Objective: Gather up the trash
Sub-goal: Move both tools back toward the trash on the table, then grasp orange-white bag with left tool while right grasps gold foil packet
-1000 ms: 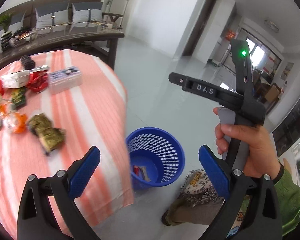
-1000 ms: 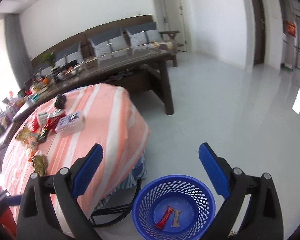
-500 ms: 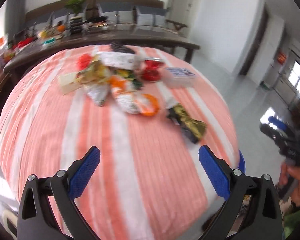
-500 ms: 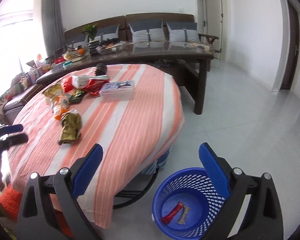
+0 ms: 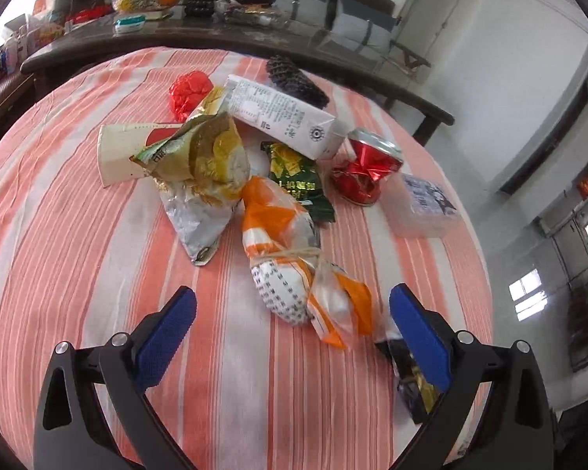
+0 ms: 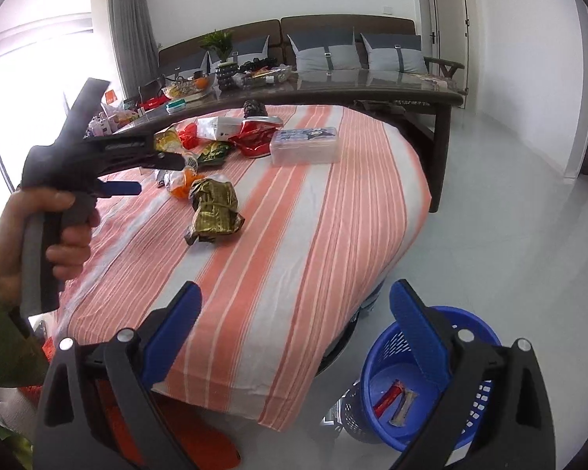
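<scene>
Striped tablecloth; dark table and sofa behind.

A round table with an orange-and-white striped cloth fills the frame's centre. Near its middle lie a paper cup, foil bag, milk carton, crushed red can, orange-and-white bag and, toward the right, a clear box.
</scene>
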### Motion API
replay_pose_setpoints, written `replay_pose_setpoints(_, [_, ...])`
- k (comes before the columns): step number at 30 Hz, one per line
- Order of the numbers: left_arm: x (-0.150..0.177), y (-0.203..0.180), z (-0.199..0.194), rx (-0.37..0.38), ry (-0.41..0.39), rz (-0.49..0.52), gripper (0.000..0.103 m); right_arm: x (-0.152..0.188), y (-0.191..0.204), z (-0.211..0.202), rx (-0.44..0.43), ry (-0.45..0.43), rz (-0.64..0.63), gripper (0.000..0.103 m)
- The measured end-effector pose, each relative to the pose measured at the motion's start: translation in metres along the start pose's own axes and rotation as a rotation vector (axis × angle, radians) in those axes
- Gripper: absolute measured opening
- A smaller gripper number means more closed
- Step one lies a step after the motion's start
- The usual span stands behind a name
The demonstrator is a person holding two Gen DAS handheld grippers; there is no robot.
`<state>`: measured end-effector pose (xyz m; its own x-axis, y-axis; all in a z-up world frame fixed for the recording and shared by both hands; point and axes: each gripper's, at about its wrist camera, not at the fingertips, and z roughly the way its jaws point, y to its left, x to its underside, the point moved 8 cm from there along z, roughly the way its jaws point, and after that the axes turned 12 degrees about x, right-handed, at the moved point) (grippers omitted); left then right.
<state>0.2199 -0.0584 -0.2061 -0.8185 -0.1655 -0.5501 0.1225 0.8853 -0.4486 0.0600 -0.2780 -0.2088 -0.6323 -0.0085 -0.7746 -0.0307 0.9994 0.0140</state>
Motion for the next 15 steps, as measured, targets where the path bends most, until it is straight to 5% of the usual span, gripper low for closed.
replay_pose_setpoints(3, [-0.004, 0.007, 0.013, -0.057, -0.008, -0.032, 0.096, 0.004, 0.001, -0.003, 0.005, -0.012, -0.011, 0.094])
replay_pose_setpoints(6, [-0.005, 0.003, 0.013, -0.043, -0.010, -0.001, 0.073, 0.008, -0.001, -0.002, 0.020, -0.017, -0.033, 0.094])
replay_pose_setpoints(7, [-0.004, -0.001, 0.012, 0.007, -0.002, 0.015, 0.058, 0.009, -0.001, -0.002, 0.022, -0.016, -0.033, 0.094])
replay_pose_setpoints(15, [0.034, 0.009, -0.039, 0.196, 0.186, 0.194, 0.056, 0.005, 0.003, 0.005, -0.009, 0.024, 0.011, 0.094])
